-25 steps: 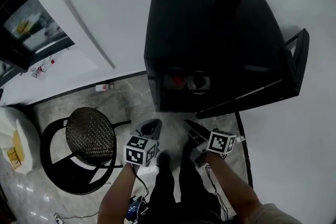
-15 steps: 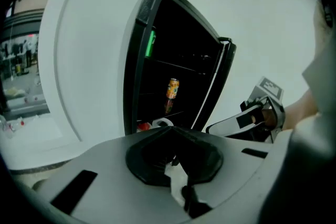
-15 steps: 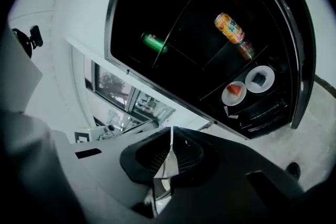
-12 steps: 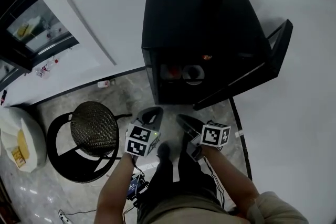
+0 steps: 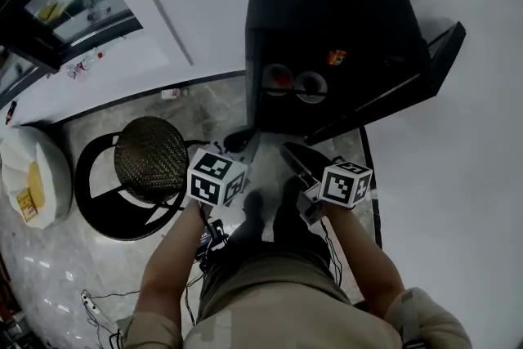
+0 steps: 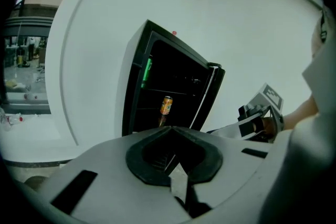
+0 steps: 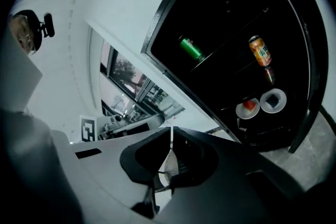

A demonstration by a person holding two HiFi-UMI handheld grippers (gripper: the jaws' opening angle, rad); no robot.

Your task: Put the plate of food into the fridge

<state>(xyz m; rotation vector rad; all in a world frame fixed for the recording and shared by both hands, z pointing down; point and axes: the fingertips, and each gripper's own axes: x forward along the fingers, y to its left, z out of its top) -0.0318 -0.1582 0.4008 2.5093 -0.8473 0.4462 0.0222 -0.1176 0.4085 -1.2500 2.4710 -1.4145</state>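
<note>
Plates sit in the fridge; left tool and right tool closed, empty, so push door shut slowly.

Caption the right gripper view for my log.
Right gripper, shut and empty, facing the open fridge with two plates and two cans inside.
</note>
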